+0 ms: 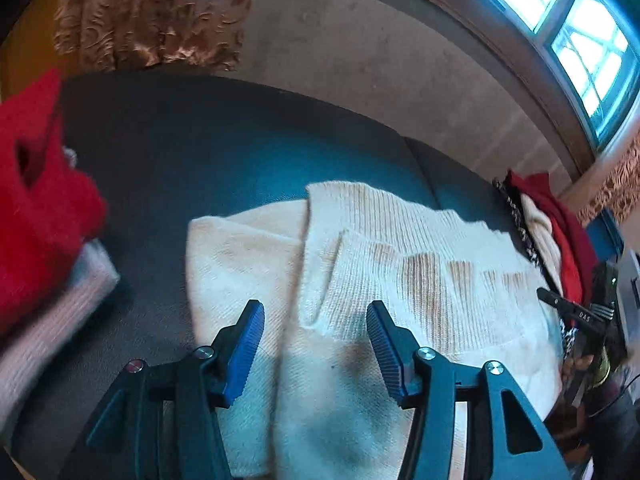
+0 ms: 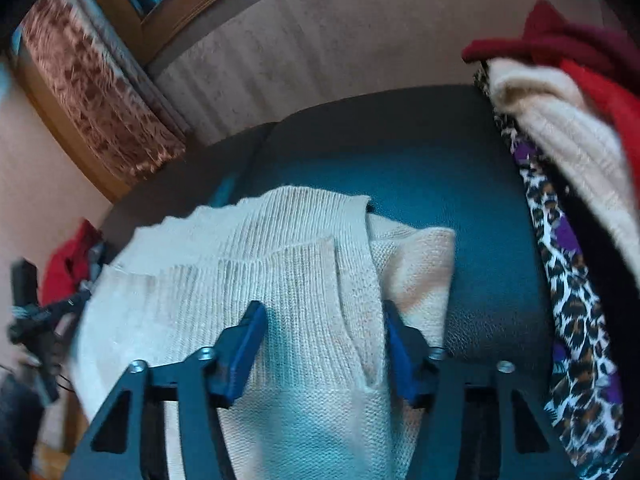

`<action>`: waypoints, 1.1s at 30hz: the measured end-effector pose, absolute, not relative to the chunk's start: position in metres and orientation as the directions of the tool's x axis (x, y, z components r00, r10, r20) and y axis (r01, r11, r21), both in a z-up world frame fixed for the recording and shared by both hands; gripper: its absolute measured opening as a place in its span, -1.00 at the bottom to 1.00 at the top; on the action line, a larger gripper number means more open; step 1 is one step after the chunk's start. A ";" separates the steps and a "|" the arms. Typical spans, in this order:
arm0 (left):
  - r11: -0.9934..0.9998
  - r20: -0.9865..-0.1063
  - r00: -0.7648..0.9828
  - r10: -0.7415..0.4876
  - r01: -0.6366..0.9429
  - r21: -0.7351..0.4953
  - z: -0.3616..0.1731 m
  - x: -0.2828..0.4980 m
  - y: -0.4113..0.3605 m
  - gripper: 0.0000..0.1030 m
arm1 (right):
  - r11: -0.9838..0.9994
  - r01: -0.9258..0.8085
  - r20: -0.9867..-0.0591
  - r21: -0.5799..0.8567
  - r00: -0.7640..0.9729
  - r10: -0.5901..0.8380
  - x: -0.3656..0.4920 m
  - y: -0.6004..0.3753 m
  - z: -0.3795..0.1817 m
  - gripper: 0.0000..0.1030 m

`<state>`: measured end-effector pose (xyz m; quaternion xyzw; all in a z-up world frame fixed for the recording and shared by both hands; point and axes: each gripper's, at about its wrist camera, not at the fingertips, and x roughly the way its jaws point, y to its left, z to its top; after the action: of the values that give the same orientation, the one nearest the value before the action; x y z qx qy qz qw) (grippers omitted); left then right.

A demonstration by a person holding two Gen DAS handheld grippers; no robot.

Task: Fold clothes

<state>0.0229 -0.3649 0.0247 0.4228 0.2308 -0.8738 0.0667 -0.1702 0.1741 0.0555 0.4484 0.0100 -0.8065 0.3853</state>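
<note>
Blue-padded left gripper (image 1: 316,322): jaws spread wide, nothing between the pads, hanging over the near part of the cream sweater (image 1: 360,280). Right gripper (image 2: 322,322): same state, jaws apart, holding nothing, above the ribbed part of the same sweater (image 2: 248,280).

Sweater lies on a dark leather cushion (image 1: 200,160), partly folded: a ribbed panel is laid over the smoother knit, with a folded edge running between the left gripper's fingers. Brownish streaks show on the ribbing in the left view.

Outward, left view: blurred red garment (image 1: 36,184) at the left edge, sitting on a pale folded knit (image 1: 48,320). Far right of the cushion is a pile of clothes (image 1: 556,232), red and cream. The right gripper shows at that edge too.

Right view: the pile (image 2: 568,184) sits close on the right; dark red, bright red, cream knit, leopard print with purple. Patterned curtain (image 2: 96,92) and window frame upper left. Beige wall behind the cushion.
</note>
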 end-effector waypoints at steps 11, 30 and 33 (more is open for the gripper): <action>-0.806 -0.741 -0.669 0.049 0.412 -0.425 0.038 0.040 -0.374 -0.93 | -0.679 0.667 -0.700 0.306 -0.326 -0.635 -0.162 0.183 0.048 0.16; -0.775 -0.721 -0.673 -0.166 0.541 -0.327 0.051 0.060 -0.326 -0.30 | -0.662 0.682 -0.698 0.310 -0.310 -0.646 -0.156 0.174 0.071 -0.02; -0.804 -0.724 -0.675 -0.142 0.506 -0.314 0.047 0.055 -0.305 -0.29 | -0.659 0.686 -0.729 0.309 -0.275 -0.628 -0.162 0.164 0.066 -0.02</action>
<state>0.0550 -0.3053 0.0469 0.3588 0.2534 -0.8793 0.1841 -0.1615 0.1639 0.0660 0.4394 0.0334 -0.7976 0.4118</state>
